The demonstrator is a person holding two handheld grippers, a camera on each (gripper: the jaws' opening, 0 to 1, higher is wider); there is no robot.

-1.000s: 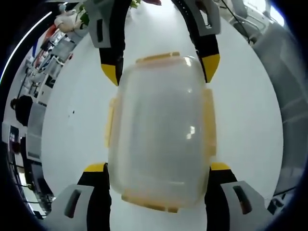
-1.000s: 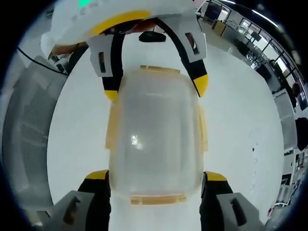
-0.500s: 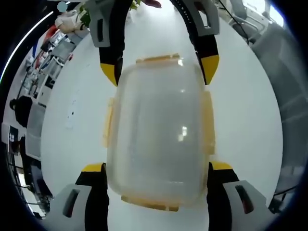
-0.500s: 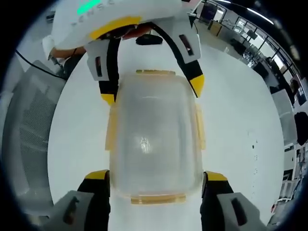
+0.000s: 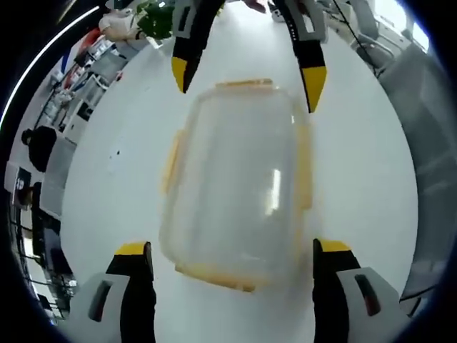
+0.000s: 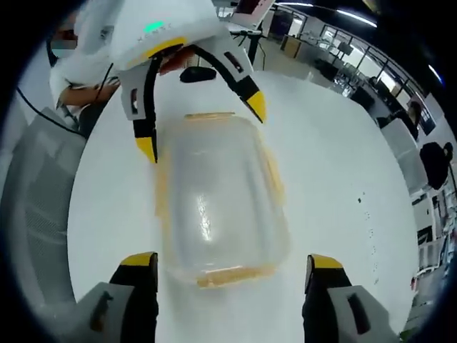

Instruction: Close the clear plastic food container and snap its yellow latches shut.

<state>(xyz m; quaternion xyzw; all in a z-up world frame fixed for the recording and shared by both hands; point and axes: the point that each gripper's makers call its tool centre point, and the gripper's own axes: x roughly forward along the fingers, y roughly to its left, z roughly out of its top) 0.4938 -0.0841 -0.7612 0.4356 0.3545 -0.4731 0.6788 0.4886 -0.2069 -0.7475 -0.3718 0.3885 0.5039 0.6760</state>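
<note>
Straddling lidded clear food container [image 5: 235, 182] on white table [image 5: 364, 171]: left gripper [image 5: 232, 250] and right gripper [image 6: 232, 261] both spread wide, holding nothing. Yellow latches [image 5: 305, 171] apparently unsnapped; next, press one down.

One clear container [image 5: 239, 186] on one white bench [image 5: 114, 193], with four yellow latches [image 5: 307, 175], blurred at 6 o'clock. Two tools: left [image 5: 235, 250], right [image 6: 227, 261]. Perhaps one mesh chair [image 6: 32, 200].

Both handheld grippers are built alike: the left gripper [image 5: 232, 250] has grey plastic jaw bodies, black inner faces and yellow tips (a dark slot is cut into each grey body). The right gripper [image 6: 235, 261] matches; a white housing with a green light is seen on the left one opposite.
</note>
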